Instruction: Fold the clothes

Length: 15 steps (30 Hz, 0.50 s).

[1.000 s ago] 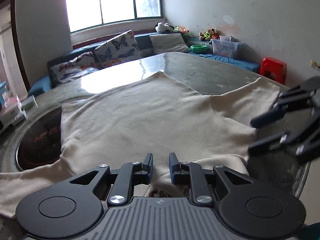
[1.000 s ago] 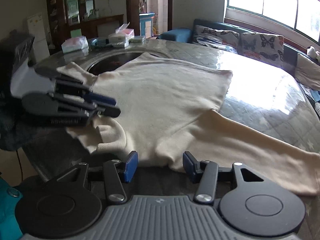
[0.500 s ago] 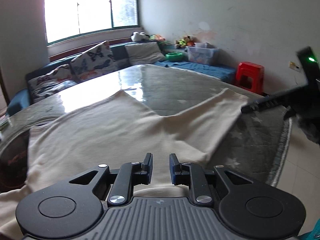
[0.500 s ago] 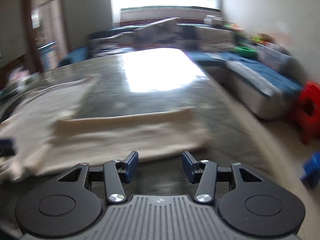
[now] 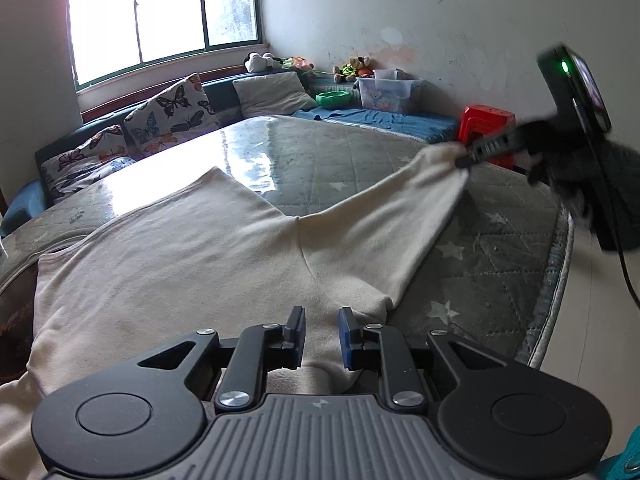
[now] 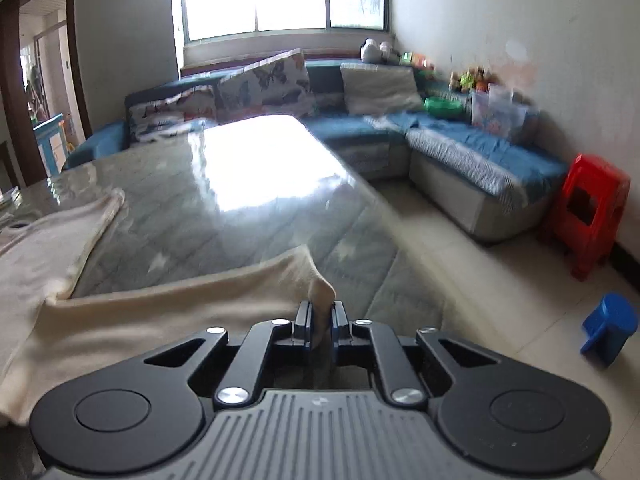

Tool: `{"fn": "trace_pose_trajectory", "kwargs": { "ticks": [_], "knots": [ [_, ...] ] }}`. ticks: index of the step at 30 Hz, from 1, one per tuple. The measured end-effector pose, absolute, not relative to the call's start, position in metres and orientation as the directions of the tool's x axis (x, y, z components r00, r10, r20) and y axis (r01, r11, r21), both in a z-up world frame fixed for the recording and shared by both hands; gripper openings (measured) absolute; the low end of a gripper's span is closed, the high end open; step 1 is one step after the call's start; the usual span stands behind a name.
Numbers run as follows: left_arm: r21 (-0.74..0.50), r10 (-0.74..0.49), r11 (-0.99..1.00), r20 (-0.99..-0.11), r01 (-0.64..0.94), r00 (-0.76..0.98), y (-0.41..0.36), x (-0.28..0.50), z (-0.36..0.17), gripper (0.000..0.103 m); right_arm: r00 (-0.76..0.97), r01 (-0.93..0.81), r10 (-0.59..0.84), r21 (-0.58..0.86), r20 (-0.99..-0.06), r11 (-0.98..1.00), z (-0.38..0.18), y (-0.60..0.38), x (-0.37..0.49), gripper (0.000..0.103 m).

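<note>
A cream long-sleeved top (image 5: pixel 192 248) lies spread flat on the quilted table cover (image 5: pixel 492 264). My left gripper (image 5: pixel 322 320) is open and empty, hovering low over the near edge of the top by the shoulder. My right gripper (image 6: pixel 320 314) is shut on the cuff of the right sleeve (image 6: pixel 316 280). In the left wrist view the right gripper (image 5: pixel 466 158) holds that sleeve (image 5: pixel 384 208) stretched out and lifted off the table at the right.
The table's right edge (image 5: pixel 560 280) drops to a tiled floor. A red stool (image 6: pixel 588 212) and a blue cup (image 6: pixel 610 326) stand on the floor. A blue sofa with butterfly cushions (image 5: pixel 168 112) runs along the far wall under the window.
My right gripper has swung from the near hem over to the sleeve end, closed on the cuff and raised it. My left gripper has shifted slightly right, still open.
</note>
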<state>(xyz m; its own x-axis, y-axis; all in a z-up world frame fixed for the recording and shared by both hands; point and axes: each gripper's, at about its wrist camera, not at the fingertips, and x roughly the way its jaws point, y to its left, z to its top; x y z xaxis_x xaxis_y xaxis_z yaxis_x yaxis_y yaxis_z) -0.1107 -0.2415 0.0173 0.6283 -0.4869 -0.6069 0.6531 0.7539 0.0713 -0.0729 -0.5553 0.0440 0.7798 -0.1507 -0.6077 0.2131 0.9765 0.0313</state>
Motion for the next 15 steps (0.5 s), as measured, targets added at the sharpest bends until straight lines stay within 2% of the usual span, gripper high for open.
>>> {"fn": "trace_pose_trajectory", "kwargs": {
  "ticks": [4, 10, 12, 15],
  "knots": [
    [0.079, -0.485, 0.745, -0.616, 0.662, 0.62, -0.245, -0.111, 0.014, 0.02, 0.806, 0.213, -0.154, 0.037, -0.571, 0.976, 0.057, -0.56, -0.065, 0.007],
    [0.085, -0.485, 0.744, -0.613, 0.662, 0.624, -0.245, -0.111, 0.02, 0.023, 0.776, 0.248, -0.138, 0.097, -0.615, 0.964, 0.029, -0.569, -0.056, 0.007],
    [0.08, -0.494, 0.747, -0.599, 0.66, 0.631, -0.243, -0.111, 0.026, 0.028, 0.777, 0.255, -0.13, 0.12, -0.615, 0.959, 0.03, -0.571, -0.059, 0.008],
    [0.082, -0.499, 0.75, -0.581, 0.656, 0.643, -0.243, -0.108, 0.032, 0.029, 0.786, 0.258, -0.118, 0.148, -0.607, 0.955, 0.035, -0.575, -0.066, 0.016]
  ]
}}
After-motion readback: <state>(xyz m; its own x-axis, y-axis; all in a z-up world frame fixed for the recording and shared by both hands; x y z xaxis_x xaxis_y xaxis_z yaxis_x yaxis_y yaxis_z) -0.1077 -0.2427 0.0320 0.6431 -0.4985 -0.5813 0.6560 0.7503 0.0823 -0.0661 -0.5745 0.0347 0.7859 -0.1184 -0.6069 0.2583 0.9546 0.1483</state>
